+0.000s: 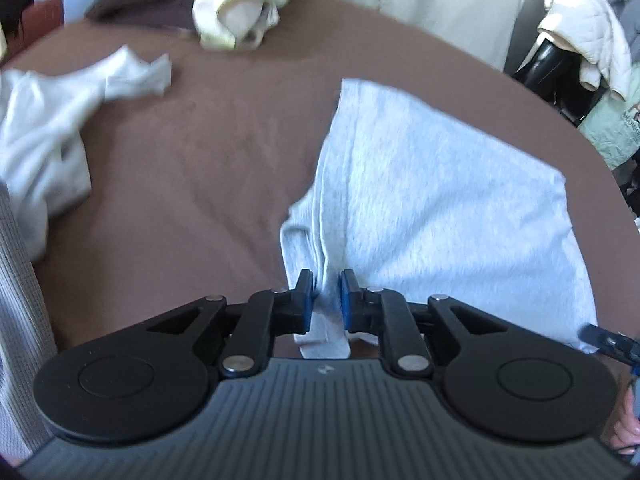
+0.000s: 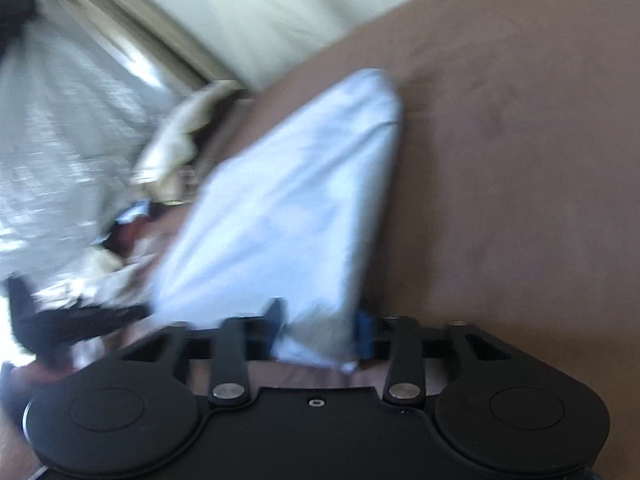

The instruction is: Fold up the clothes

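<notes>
A light grey garment (image 1: 440,200) lies partly folded on the brown bed sheet (image 1: 192,168). My left gripper (image 1: 325,296) is shut on a bunched fold at the garment's near left edge, its blue pads pressing the cloth from both sides. In the blurred right wrist view the same garment (image 2: 288,208) rises from the sheet (image 2: 520,200) as a sloping fold. My right gripper (image 2: 320,328) stands open with its jaws wide apart, and a loose corner of the garment lies between them.
A crumpled white garment (image 1: 44,132) lies at the left of the bed and a cream one (image 1: 240,8) at the far edge. A white quilted jacket (image 1: 584,40) hangs over a black object beyond the bed's right side. A hand (image 1: 628,428) shows bottom right.
</notes>
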Tool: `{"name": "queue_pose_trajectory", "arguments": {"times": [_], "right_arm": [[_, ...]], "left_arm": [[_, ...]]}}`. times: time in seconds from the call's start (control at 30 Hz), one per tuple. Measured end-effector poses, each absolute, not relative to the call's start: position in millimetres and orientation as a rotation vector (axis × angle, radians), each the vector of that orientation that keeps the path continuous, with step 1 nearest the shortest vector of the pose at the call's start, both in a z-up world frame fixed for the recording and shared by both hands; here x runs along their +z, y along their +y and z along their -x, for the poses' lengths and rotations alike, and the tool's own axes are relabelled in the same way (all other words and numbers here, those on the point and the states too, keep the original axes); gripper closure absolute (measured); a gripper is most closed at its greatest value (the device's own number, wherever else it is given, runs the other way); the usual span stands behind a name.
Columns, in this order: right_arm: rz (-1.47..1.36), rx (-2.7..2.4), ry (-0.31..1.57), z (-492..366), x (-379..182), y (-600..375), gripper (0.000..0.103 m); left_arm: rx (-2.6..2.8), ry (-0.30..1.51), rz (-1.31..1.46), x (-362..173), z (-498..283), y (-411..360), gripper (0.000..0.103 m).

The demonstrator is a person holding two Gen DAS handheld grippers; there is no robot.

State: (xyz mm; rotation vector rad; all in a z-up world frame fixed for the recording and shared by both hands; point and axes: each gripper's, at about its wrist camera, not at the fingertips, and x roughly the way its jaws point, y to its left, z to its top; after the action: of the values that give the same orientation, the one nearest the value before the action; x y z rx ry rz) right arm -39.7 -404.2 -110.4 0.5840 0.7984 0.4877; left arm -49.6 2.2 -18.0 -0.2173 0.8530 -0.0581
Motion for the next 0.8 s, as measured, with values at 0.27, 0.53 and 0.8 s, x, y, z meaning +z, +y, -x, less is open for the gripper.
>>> {"name": "queue_pose_trajectory", "arguments": {"times": [0.27,0.53,0.8], "right_arm": [[-0.670,0.477,0.759,26.1,-113.3,-400.2,0.076],[-0.489,0.493,0.656,15.7,-56.4,-389.9,0.091],[-0.172,0.686,0.580,-7.4,19.3,-310.1,0.091]], "left_arm": [[-0.242,0.677,0.145,-0.1,50.1,-44.6,0.066],[-0.360,0.994,0.431,-61.5,20.1,-45.2,0.066],[-0.341,0.936,0.672,-59.5,22.1,1.6,0.066]]}}
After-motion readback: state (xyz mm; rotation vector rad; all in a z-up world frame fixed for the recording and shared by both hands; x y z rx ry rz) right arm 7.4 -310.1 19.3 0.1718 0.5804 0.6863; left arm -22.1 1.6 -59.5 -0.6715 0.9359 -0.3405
